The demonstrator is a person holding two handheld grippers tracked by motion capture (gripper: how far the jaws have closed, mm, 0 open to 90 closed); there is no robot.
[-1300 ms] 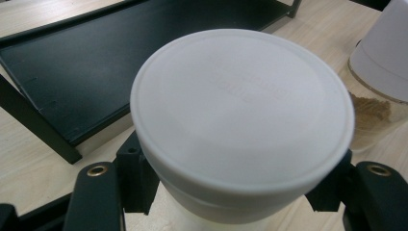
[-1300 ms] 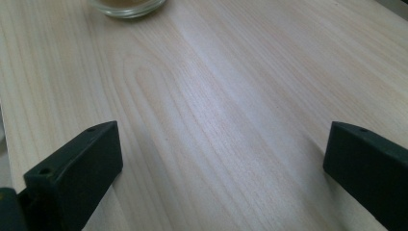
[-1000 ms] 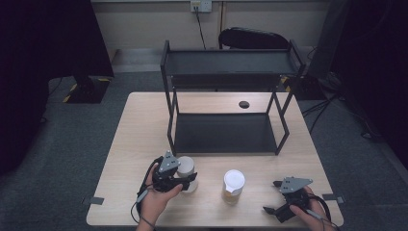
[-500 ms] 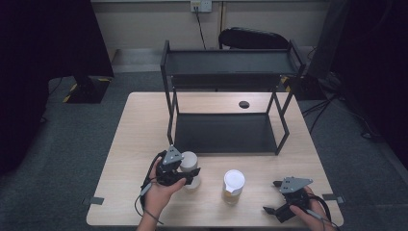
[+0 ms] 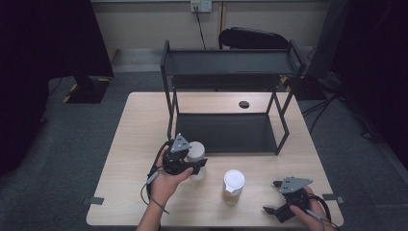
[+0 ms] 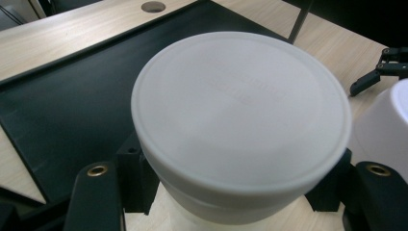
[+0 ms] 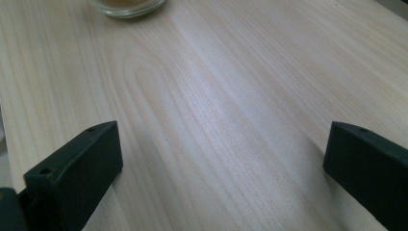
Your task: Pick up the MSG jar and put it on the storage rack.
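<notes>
The left gripper (image 5: 198, 166) clamps the white-lidded jar (image 6: 240, 120) upright, with the black shelf's lower tray (image 5: 226, 132) lying toward one o'clock, while the right gripper (image 5: 278, 199) rests wide open.

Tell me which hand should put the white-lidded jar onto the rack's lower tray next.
Left. The left gripper is shut on the white-lidded jar, close to the lower tray. The right gripper rests open at the table's near edge.
</notes>
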